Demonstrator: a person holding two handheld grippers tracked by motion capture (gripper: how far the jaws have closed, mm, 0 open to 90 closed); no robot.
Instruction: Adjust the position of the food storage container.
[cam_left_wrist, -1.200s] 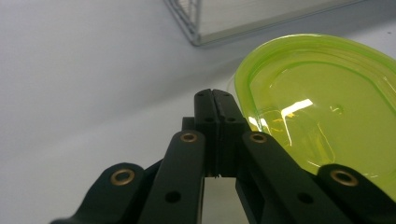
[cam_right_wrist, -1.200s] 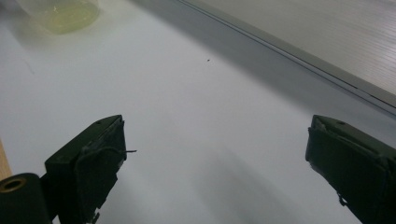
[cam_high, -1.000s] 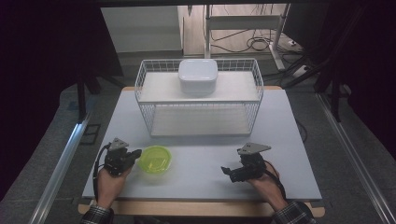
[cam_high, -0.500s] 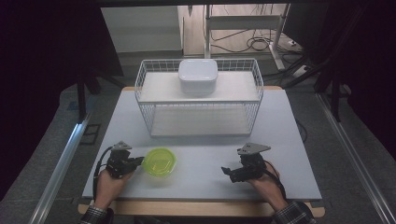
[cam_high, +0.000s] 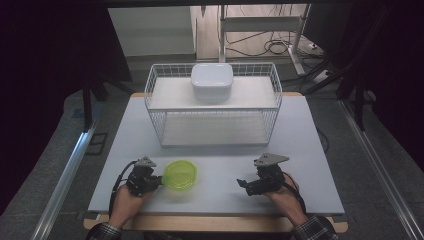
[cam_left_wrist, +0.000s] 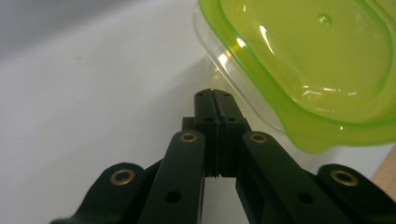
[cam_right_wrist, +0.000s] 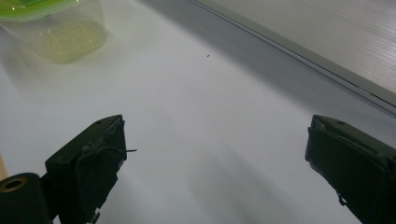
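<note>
The left claw (cam_high: 159, 180), jaws pressed together and empty, sits with its tips against the 9 o'clock edge of the green-lidded container (cam_high: 180, 174) on the bench (cam_high: 300, 150), seemingly nudging it, while the right claw (cam_high: 246, 185) rests with jaws wide apart at the container's 3 o'clock. The container stands upright, lid up, near the front edge; being roughly round, it shows no clear long axis. Next, I judge, the left claw must open to grasp the rim.
</note>
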